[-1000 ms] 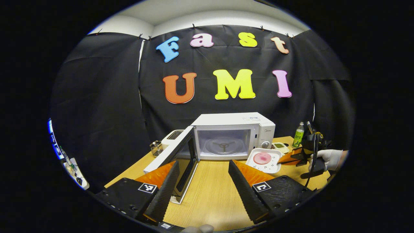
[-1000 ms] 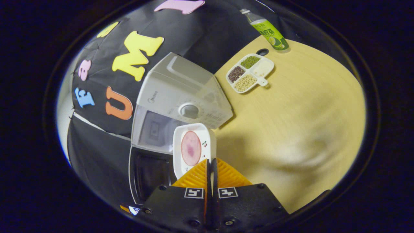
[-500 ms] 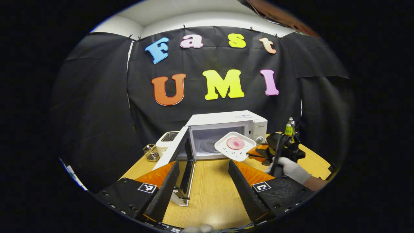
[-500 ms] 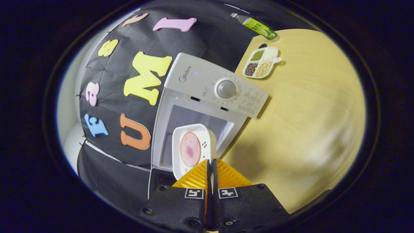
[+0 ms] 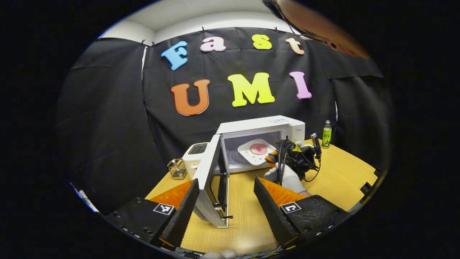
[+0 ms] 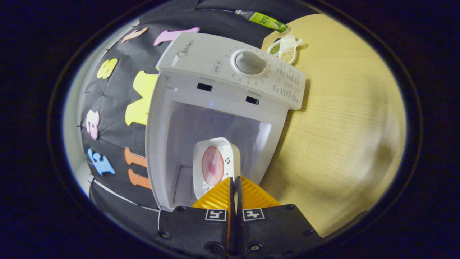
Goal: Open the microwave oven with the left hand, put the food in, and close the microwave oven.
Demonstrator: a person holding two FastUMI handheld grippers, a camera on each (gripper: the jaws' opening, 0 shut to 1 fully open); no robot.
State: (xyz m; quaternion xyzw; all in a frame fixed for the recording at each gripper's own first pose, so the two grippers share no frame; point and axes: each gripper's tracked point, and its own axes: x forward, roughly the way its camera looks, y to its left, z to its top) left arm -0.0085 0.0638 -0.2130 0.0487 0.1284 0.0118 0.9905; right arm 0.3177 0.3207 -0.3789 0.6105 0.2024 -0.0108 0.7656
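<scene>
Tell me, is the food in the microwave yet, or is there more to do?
Nearly. Done: the microwave door hangs wide open. In hand: the right gripper pinches the rim of the white plate of food and holds it in the oven's opening, not set down yet. The left gripper waits open, near the door. Left: put the plate down, let go, pull out, shut the door.

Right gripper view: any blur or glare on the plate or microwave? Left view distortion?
Right gripper view: plate and microwave are sharp, with no strong glare; the bare table at right is soft and smeared. Left gripper view: fisheye bends the table edge and the open door; a blurred, out-of-focus part of the person sits top right.
</scene>
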